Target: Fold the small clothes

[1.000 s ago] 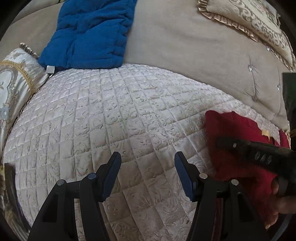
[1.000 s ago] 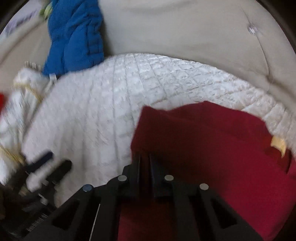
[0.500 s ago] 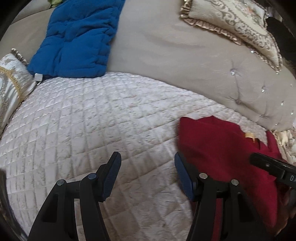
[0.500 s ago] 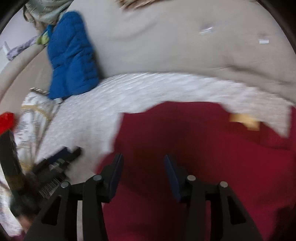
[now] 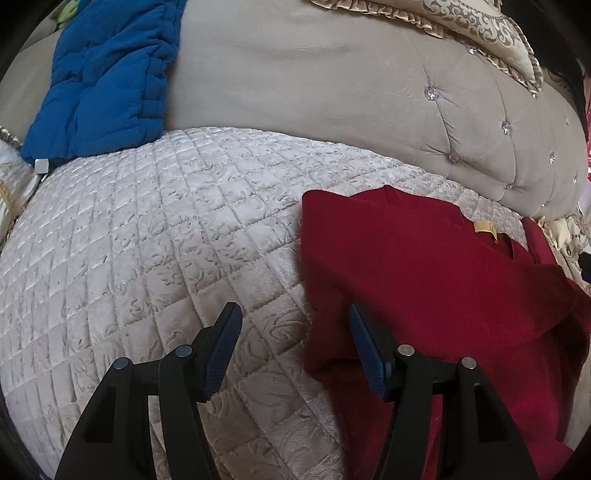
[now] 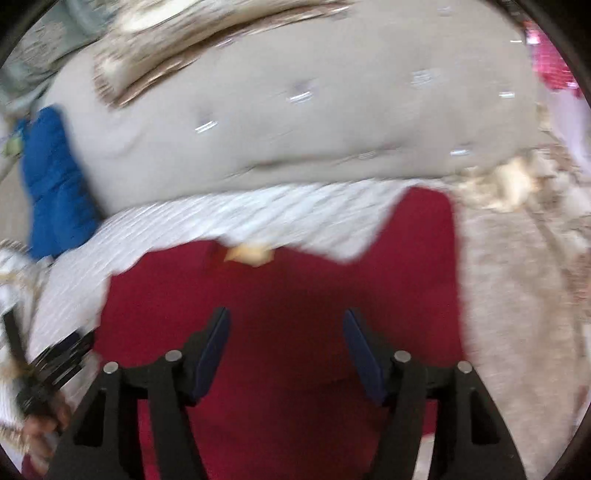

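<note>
Red garment [image 5: 436, 280]: one piece counted, spread on the quilted cream cover [image 5: 155, 236] toward its right side, a yellow tag [image 5: 485, 226] seen at the neckline. In the right wrist view the same garment [image 6: 295, 295] fills the lower middle, blurred.

Grippers: two counted. The left gripper [image 5: 295, 345] is seen with jaws standing well apart and nothing between them; beneath the gap lie the quilt and the garment's left edge, and contact with the cloth cannot be told. The right gripper [image 6: 282, 347] is seen above the red cloth, its jaws having just been opening, now wide, nothing clamped between the pads.

Surroundings: one blue padded item [image 5: 107, 77] is propped at the back left against the tufted beige backrest [image 5: 332, 92]. One ornate fringed cushion [image 5: 476, 29] is noted at the upper right. A second patterned cushion [image 5: 9, 162] is partly seen at the left edge. In the right wrist view the left tool and a hand [image 6: 40, 432] are glimpsed low at the left, smeared by motion.
</note>
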Motion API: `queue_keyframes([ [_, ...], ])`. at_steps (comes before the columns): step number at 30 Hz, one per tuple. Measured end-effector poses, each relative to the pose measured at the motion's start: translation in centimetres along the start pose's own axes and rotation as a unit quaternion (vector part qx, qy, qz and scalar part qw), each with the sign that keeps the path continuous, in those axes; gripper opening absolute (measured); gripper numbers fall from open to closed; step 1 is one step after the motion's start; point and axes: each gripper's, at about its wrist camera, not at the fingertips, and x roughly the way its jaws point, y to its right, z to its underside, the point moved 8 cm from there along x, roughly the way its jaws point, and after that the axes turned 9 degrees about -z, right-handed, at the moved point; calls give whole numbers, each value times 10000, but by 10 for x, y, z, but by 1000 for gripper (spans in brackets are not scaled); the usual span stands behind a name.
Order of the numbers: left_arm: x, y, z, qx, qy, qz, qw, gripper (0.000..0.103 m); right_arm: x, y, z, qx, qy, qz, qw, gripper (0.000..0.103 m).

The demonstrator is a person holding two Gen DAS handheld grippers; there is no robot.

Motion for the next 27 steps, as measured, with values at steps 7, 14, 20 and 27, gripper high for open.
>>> queue_keyframes([
  [7, -8, -2, -5, -76, 214, 36, 9997, 39, 51, 37, -24, 625, -165, 361, 9973, 67],
  [14, -4, -2, -6, -41, 167, 51, 9998, 39, 100, 69, -25, 836, -268, 980, 9913, 51],
  [20, -4, -7, -7, -157, 144, 72, 9997, 39, 44, 82, -25, 364, 67, 1130, 9929, 10],
  [27, -12, -6, -7, -166, 224, 78, 9996, 39, -53, 146, -8, 594, 433, 1525, 9856, 9],
])
